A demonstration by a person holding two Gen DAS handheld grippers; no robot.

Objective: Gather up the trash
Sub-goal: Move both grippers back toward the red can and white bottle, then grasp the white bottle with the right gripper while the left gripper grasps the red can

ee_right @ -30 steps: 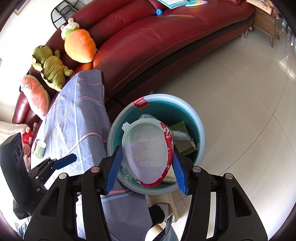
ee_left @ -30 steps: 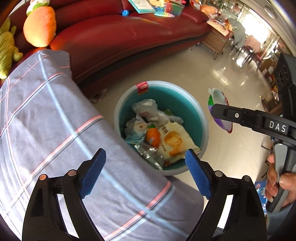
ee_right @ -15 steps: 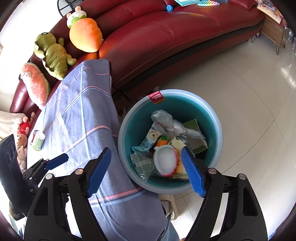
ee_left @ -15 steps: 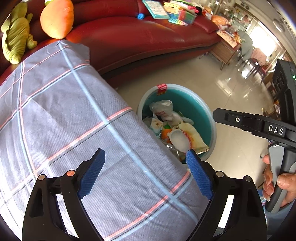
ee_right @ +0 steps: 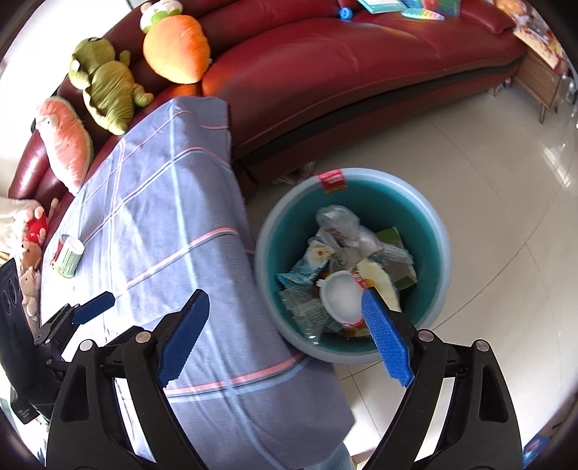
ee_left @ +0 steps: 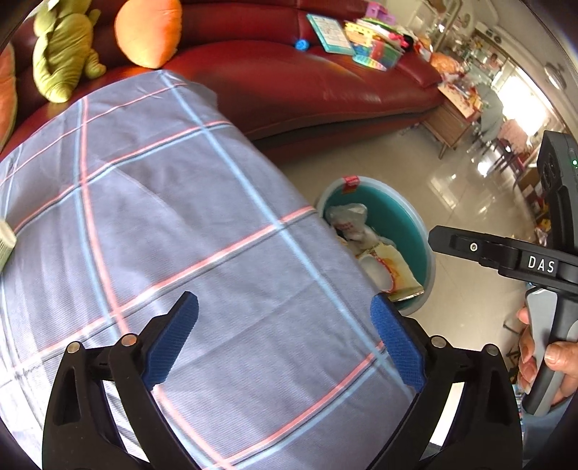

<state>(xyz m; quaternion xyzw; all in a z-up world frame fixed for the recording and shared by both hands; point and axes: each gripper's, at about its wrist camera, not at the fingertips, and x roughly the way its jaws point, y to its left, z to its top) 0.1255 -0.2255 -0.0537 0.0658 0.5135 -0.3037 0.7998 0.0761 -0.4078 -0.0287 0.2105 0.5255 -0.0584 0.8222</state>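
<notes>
Both grippers empty, jaws opening. Small can [ee_right: 68, 256] lies on its side on the cloth [ee_right: 162, 224], beyond and left of the left gripper [ee_left: 283, 340], well apart from the right gripper [ee_right: 285, 334]. Left hand nearer.

In the left wrist view the checked cloth [ee_left: 188, 217] over the table hides the near-left part of the teal bin [ee_left: 415, 231], so only some of the trash inside shows. A pale ribbed item [ee_left: 5, 246] at the left edge is cut off and cannot be told. The far room at upper right is too small and washed out to read. Only a few fingers of the right hand [ee_left: 549, 365] show at the right edge. In the right wrist view the small cup [ee_right: 68, 258] on the cloth bears a label too small to read, and the sofa's books [ee_right: 408, 5] are cut by the top edge.
</notes>
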